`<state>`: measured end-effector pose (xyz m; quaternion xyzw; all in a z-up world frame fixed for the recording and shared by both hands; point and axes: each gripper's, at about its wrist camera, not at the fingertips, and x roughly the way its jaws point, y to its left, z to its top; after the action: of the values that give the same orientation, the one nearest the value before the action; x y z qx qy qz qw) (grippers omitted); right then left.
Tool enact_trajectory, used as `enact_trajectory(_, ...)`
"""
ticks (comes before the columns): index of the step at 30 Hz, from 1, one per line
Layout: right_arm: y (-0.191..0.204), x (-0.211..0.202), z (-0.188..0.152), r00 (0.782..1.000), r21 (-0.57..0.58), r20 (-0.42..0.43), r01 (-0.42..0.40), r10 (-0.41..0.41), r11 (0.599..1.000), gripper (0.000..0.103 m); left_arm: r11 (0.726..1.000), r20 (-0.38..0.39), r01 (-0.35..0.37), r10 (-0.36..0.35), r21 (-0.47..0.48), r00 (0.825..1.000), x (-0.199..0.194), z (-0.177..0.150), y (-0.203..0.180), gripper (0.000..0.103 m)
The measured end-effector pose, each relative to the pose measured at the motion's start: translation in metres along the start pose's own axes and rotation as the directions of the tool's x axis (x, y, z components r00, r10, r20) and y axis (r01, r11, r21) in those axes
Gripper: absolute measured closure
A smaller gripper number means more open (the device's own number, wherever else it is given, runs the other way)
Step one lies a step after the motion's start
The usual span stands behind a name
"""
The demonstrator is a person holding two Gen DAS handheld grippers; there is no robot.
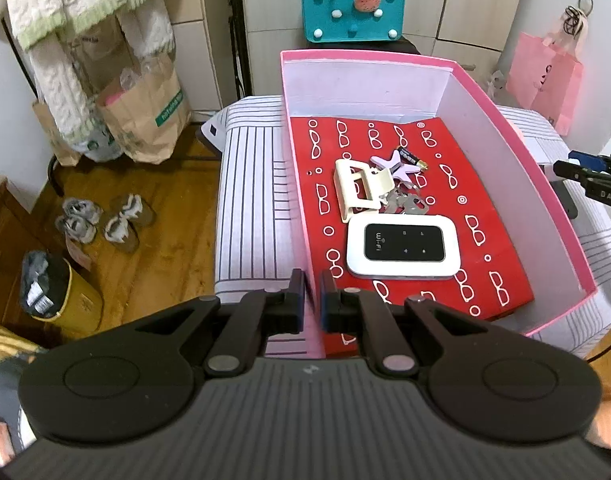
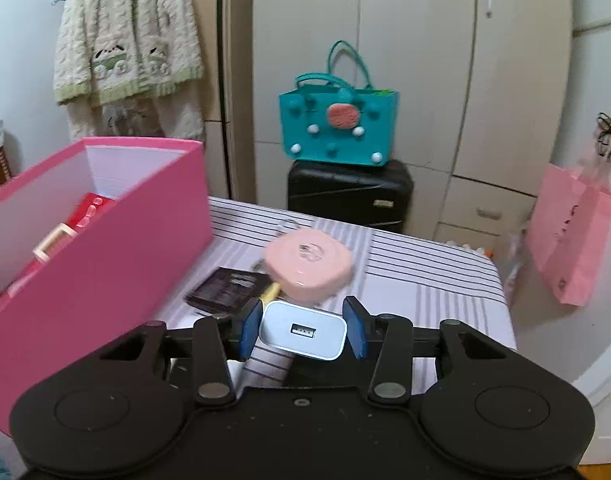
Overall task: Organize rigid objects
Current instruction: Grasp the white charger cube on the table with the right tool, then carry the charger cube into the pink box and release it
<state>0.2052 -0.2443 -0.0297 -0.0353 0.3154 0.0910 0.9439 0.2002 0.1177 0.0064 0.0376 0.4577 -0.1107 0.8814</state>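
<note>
Right fingers [image 2: 303, 330] pinch a white USB charger [image 2: 303, 330], one blue pad pressed on each short side, its port facing the camera, carried just above the striped counter [image 2: 425, 280]. Beyond it on the counter lie a pink round case [image 2: 309, 266] and a black card [image 2: 229, 290], the case blurred and partly overlapping the card's far corner. To the left stands the pink box [image 2: 105, 240], its near wall taller than the charger's present height. Left fingers [image 1: 313, 298] are pressed nearly together with nothing between them, hovering at the box's near-left edge. Inside, on a red patterned liner [image 1: 485, 208], sit a WiFi router [image 1: 403, 248], a cream clip [image 1: 355, 188], keys [image 1: 405, 202], a star tag [image 1: 397, 164] and a battery [image 1: 411, 156]. The step in hand looks like carrying the charger into the box. Doing it well probably means lifting first so the charger clears the pink wall, then moving left and lowering over the bare liner to the right of the router, so it lands flat rather than on the keys. Opening only once it rests on the liner should stop it tumbling. The left hand could steady the box rim if it shifts.
</note>
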Motion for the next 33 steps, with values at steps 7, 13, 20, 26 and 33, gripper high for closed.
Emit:
enact_trajectory(7,0.026,-0.020,0.039,0.995,-0.060,0.042,-0.085,0.087,0.995,0.054,1.000,-0.006,-0.005,0.005,0.026,1.000,0.000,0.001,-0.002,0.096)
enact_trajectory(13,0.063,-0.023,0.081,0.973,-0.131,0.030,-0.222,0.228,0.966,0.054,0.999,-0.018,-0.010,0.010,0.046,1.000,0.002,0.006,-0.004,0.096)
enact_trajectory(20,0.117,0.040,0.119,0.903,-0.053,-0.132,-0.418,0.409,0.907,0.054,0.999,-0.008,-0.014,0.014,0.046,1.000,0.006,0.016,-0.002,0.097)
enact_trajectory(26,0.150,0.117,0.134,0.835,0.078,-0.294,-0.463,0.464,0.883,0.054,0.999,-0.005,-0.004,0.005,0.037,1.000,0.011,0.019,0.001,0.096)
enact_trajectory(33,0.169,0.159,0.126,0.835,0.102,-0.382,-0.387,0.395,0.917,0.054,0.998,-0.003,-0.005,0.005,0.058,1.000,0.010,0.018,-0.001,0.096)
